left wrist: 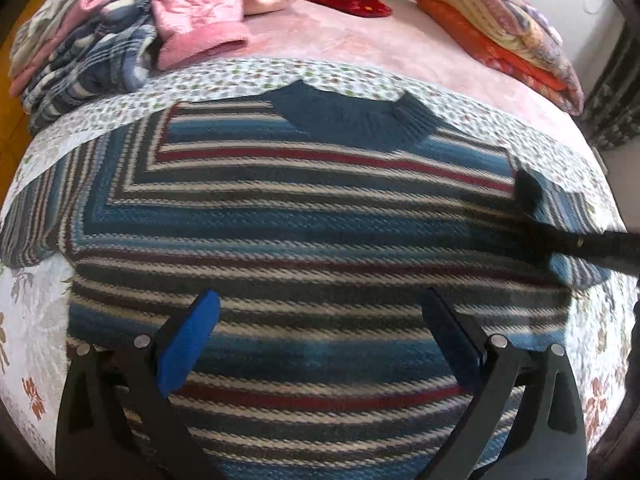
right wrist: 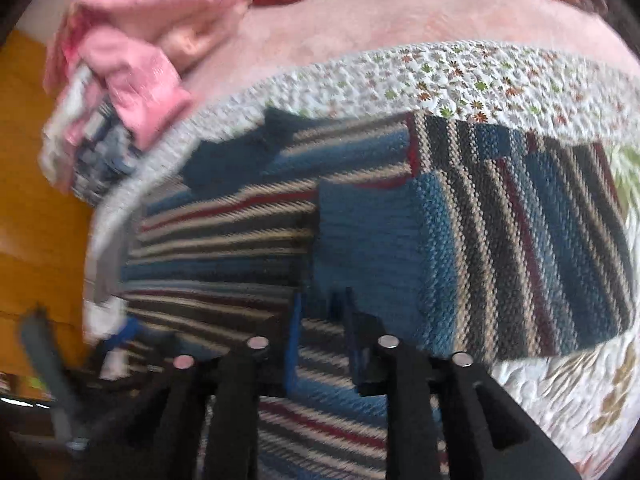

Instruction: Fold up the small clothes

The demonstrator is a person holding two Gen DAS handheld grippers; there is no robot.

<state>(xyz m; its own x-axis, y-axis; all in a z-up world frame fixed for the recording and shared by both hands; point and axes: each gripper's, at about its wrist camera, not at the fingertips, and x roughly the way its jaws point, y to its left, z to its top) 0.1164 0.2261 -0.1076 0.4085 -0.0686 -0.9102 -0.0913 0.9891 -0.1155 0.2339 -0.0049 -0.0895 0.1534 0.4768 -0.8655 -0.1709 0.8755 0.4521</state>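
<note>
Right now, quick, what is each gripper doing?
Left gripper: open, holding nothing, above the striped sweater.
Right gripper: closed on the sweater's sleeve.

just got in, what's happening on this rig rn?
A person with handheld tongs is folding a striped knit sweater spread on a floral quilt on a bed. The right tongs look shut on the sweater's right sleeve, with the sleeve's blue cuff end lying in over the body. The left tongs hover open over the lower body, holding nothing. A heap of other clothes sits at the far left.
</note>
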